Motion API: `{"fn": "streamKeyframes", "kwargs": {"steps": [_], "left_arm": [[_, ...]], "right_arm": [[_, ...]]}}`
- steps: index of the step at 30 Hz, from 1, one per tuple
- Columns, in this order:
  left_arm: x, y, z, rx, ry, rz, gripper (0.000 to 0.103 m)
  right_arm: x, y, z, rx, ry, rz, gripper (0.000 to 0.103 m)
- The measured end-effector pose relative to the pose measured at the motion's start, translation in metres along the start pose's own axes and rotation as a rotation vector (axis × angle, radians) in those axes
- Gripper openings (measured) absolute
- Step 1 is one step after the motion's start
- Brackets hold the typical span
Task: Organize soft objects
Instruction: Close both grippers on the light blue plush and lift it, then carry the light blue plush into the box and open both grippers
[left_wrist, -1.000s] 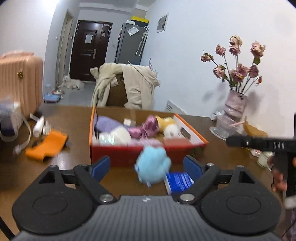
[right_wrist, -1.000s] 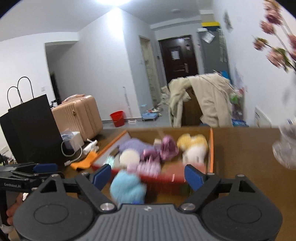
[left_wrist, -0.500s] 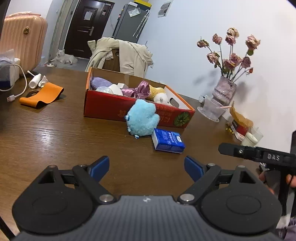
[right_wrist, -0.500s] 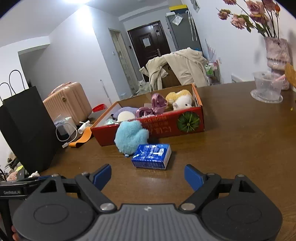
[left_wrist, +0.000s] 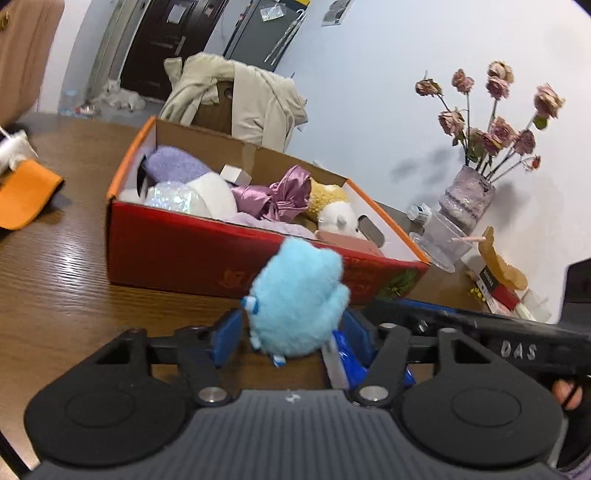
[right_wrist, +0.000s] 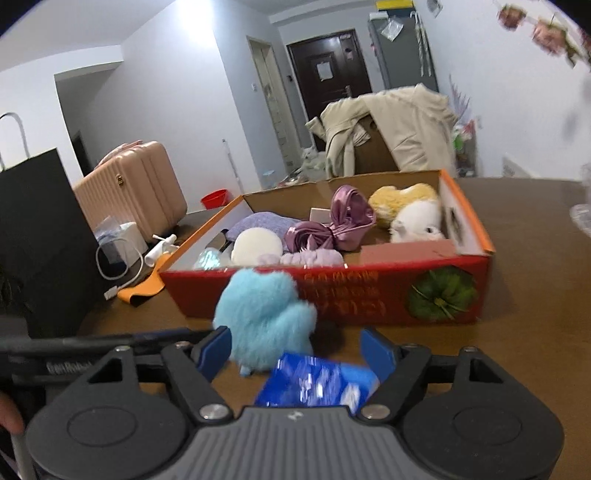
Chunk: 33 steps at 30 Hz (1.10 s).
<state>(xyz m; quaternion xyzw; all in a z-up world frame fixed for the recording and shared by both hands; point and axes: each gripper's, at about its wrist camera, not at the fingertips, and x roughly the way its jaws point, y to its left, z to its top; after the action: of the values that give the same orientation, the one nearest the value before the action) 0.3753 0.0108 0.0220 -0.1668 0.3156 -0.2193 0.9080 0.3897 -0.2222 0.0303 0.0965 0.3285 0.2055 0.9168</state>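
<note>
Currently the left gripper (left_wrist: 291, 334) stands with jaws apart around the fluffy light-blue plush toy (left_wrist: 297, 299), not visibly squeezing it; the right gripper (right_wrist: 295, 349) is likewise spread, the blue-and-white paper packet (right_wrist: 317, 384) between its fingers. Both items lie on the brown wooden table (left_wrist: 55, 288), just in front of the red cardboard box (right_wrist: 369, 295).

Risks — the two grippers crowd one spot and may collide; a shallow pinch may shed the plush.

Count: one plush outside, one packet, one box.
</note>
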Motion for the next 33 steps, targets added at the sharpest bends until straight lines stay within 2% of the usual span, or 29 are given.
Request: {"fn": "streamKeyframes", "kwargs": {"steps": [1, 4, 5, 8, 15, 21, 24, 28, 33], "left_arm": [[0.004, 0.008, -0.001, -0.035, -0.009, -0.028, 0.057], [0.014, 0.027, -0.002, -0.132, -0.006, -0.095, 0.041], [0.016, 0.029, -0.003, -0.145, -0.013, -0.099, 0.039], [0.018, 0.031, -0.004, -0.155, -0.026, -0.113, 0.036], [0.016, 0.036, -0.005, -0.173, -0.014, -0.132, 0.033], [0.009, 0.033, -0.006, -0.165, -0.046, -0.142, 0.033], [-0.014, 0.022, -0.006, -0.109, -0.114, -0.145, 0.033], [-0.055, 0.002, -0.009, -0.100, -0.193, -0.139, 0.033], [-0.090, -0.021, -0.028, -0.092, -0.207, -0.130, 0.033]], "right_arm": [[0.010, -0.006, 0.003, 0.021, 0.002, 0.034, 0.070], [0.030, -0.021, -0.001, 0.100, 0.008, 0.088, 0.050], [0.035, -0.027, -0.005, 0.132, 0.015, 0.107, 0.047], [0.039, -0.038, -0.014, 0.232, 0.015, 0.183, 0.026], [0.041, -0.041, -0.019, 0.270, -0.006, 0.194, 0.024], [0.033, -0.033, -0.017, 0.215, -0.035, 0.179, 0.023], [0.014, -0.018, -0.010, 0.148, -0.082, 0.180, 0.023], [-0.022, 0.008, -0.007, 0.080, -0.157, 0.201, 0.023], [-0.060, 0.022, -0.024, 0.083, -0.179, 0.214, 0.023]]}}
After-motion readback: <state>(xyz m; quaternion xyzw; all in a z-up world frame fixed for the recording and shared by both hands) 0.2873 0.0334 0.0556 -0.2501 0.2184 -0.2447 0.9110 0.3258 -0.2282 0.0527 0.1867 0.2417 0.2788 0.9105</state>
